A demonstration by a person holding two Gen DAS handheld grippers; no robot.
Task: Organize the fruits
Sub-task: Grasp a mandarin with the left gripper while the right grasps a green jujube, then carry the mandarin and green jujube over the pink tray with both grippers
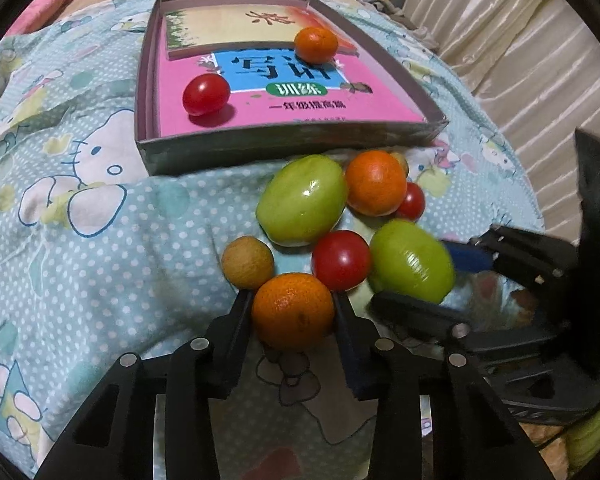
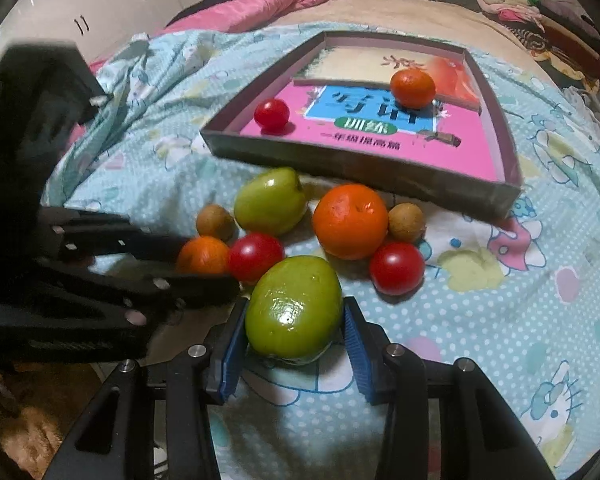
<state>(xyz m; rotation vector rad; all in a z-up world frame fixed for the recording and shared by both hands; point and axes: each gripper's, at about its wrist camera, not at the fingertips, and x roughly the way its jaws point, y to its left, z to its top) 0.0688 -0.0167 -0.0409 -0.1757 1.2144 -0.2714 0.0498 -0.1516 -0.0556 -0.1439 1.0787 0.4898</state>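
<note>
Orange mandarin (image 1: 293,311) clamped in our left tongs (image 1: 293,308), green fruit (image 2: 294,307) between our right tongs (image 2: 294,320), grip unclear; both face the box (image 1: 284,148) at upper centre.

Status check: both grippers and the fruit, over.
Left hand-held gripper closed on small orange tangerine. Right hand-held gripper straddling glossy green fruit, grip unclear. Shallow grey cardboard tray ahead.

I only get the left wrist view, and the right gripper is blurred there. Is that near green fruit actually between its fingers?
Observer: Yes. The glossy green oval fruit sits between the blue pads of the right gripper; whether they squeeze it is unclear.
Operator: What is half hidden behind the big orange?
Observer: A round brown longan, touching the large orange mandarin.
Operator: And in front of it?
Observer: A whole red cherry tomato.
</note>
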